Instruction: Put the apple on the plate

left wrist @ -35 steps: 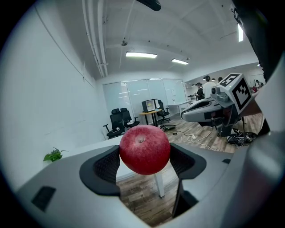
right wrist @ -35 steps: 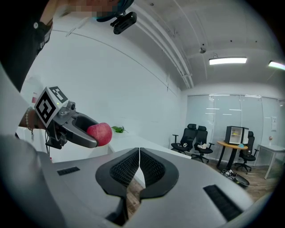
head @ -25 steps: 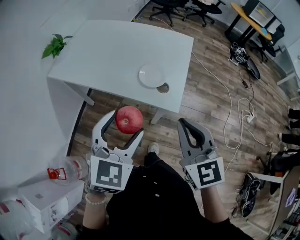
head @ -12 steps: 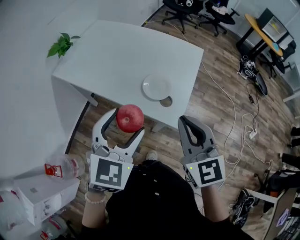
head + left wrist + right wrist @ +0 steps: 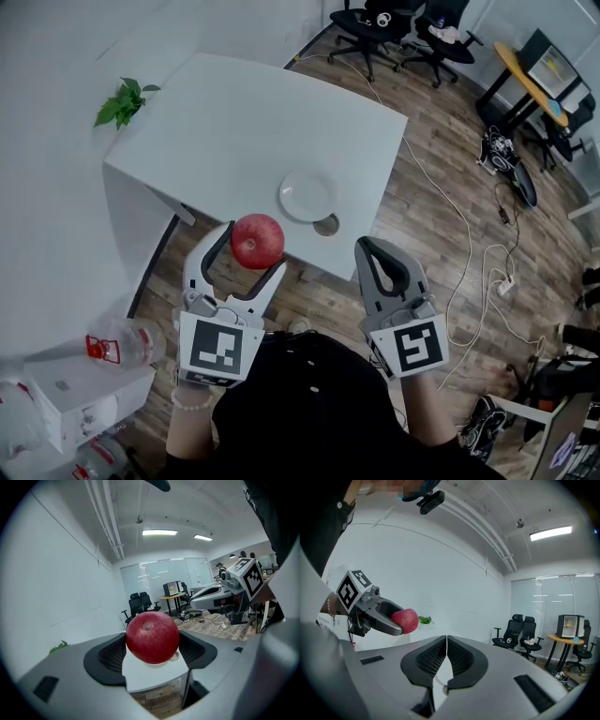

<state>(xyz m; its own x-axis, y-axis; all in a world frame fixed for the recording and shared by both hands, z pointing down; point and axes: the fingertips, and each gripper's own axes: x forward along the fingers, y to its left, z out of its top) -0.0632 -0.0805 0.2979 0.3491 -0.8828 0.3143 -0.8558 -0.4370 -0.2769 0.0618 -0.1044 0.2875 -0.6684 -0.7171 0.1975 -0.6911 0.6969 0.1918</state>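
The left claw grips the red apple between its jaws, holding it in the air just short of the white tabletop's near edge. The white plate lies on the tabletop close to that edge, a little beyond the apple and to its right. The right claw is level with the left over the wooden floor, its jaws pressed together on nothing.

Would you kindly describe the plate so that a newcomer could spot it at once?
Start at the white table and follow its near edge rightward. The plate lies there, empty, round and white, just behind a small round hole in the tabletop; a green plant sits by the far left corner.
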